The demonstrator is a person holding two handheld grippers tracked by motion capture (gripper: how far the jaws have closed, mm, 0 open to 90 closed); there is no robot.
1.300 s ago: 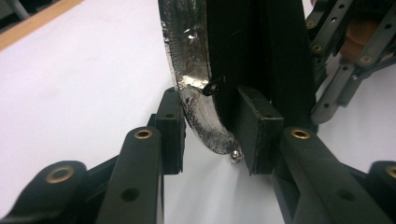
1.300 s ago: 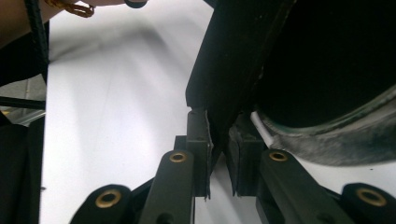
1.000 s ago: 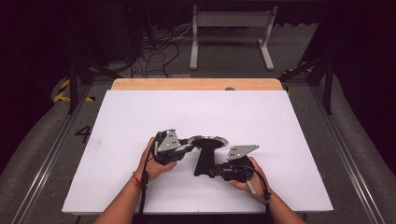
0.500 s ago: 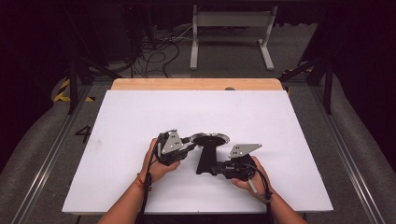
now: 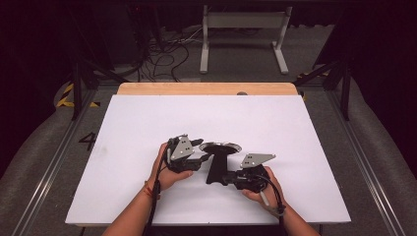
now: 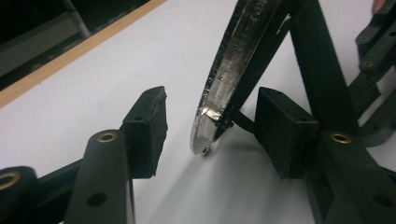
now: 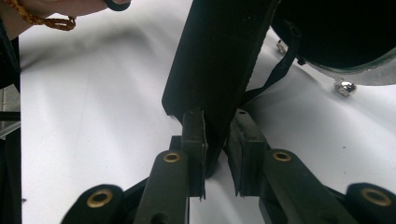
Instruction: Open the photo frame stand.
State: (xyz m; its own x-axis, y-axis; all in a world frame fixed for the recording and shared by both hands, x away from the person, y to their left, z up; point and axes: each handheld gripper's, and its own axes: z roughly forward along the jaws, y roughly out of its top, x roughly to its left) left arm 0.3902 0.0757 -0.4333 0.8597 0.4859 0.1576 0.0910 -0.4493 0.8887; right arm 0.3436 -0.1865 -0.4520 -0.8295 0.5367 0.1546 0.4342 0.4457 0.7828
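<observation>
While both hands rest near the front middle of the white surface [image 5: 147, 123], a small frying pan [image 5: 220, 147] stands between them, its round bowl toward the far side and its black handle [image 5: 215, 169] running back toward the person. Seen from above, the pan sits roughly at the centre of the surface, a little nearer the front edge than the back.

Left hand-held gripper [image 5: 196, 156]: held at the left of the pan, jaws apart. They have just been opening. From its own camera, the metal rim of the pan [image 6: 224, 88] stands on edge between the two black pads [image 6: 148, 130], with a visible gap on each side; neither pad presses on it. A small shiny rivet shows at the lowest point of the rim, close to the surface.

Right hand-held gripper [image 5: 225, 178]: held at the right of the handle near its free end, jaws closed on it. Its own camera shows the handle [image 7: 219, 60] rising from between the pads [image 7: 194, 140], both of which bear against its sides. The dark bowl of the pan [image 7: 336, 32] lies at upper right, its underside facing the camera.

A wrist with a braided cord bracelet [image 7: 42, 18] is visible at upper left of the right gripper view
</observation>
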